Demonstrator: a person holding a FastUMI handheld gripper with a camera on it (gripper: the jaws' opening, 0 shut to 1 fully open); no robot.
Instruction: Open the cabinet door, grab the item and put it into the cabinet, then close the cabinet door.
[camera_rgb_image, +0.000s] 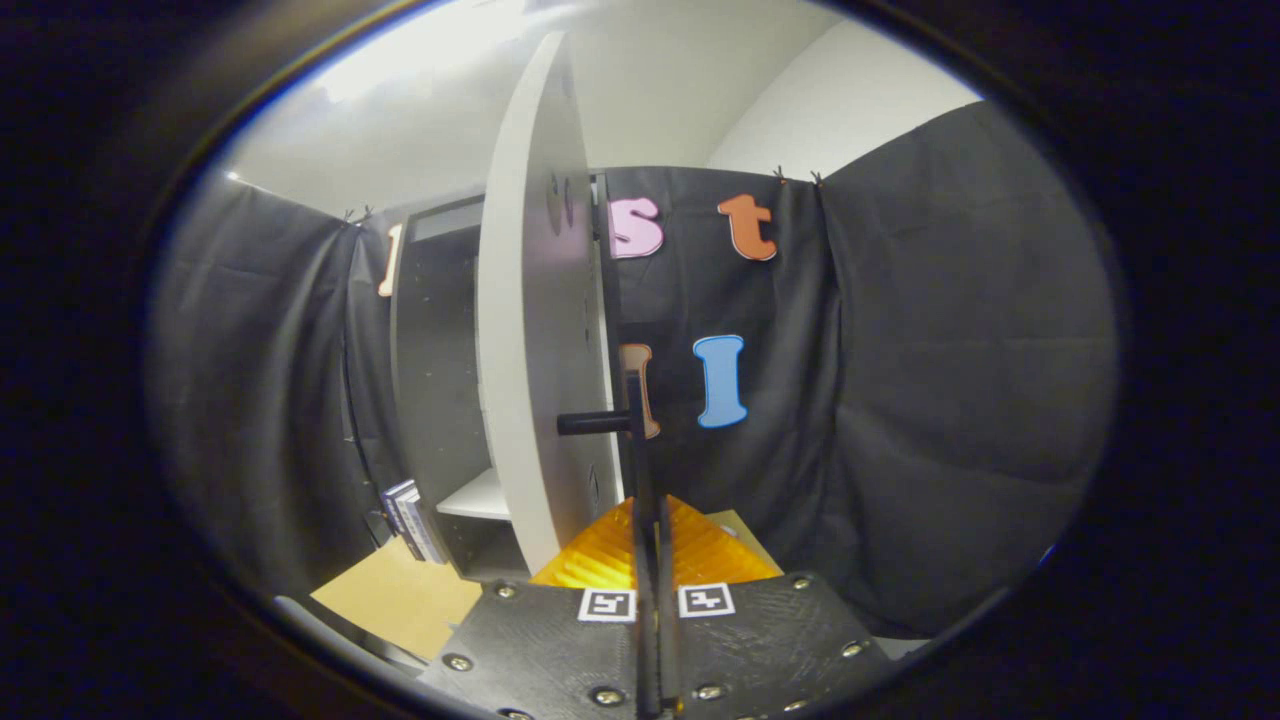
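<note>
Hand-held gripper (650, 515) clamped on door handle (634, 440) — cabinet door (530, 330) ajar

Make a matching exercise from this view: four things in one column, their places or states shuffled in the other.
1. door
2. handle
3. shelf
4. tabletop

A. inside the cabinet
B. swung open
C. tan, under the cabinet
D. clamped by the gripper, jaws shut on it

Pairs: 1-B, 2-D, 3-A, 4-C

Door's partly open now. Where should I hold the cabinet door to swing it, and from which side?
Grip the dark handle projecting from the cabinet door. Come at its front face, fingers closing across the bar. The gripper looks shut on the handle's tip.
</note>
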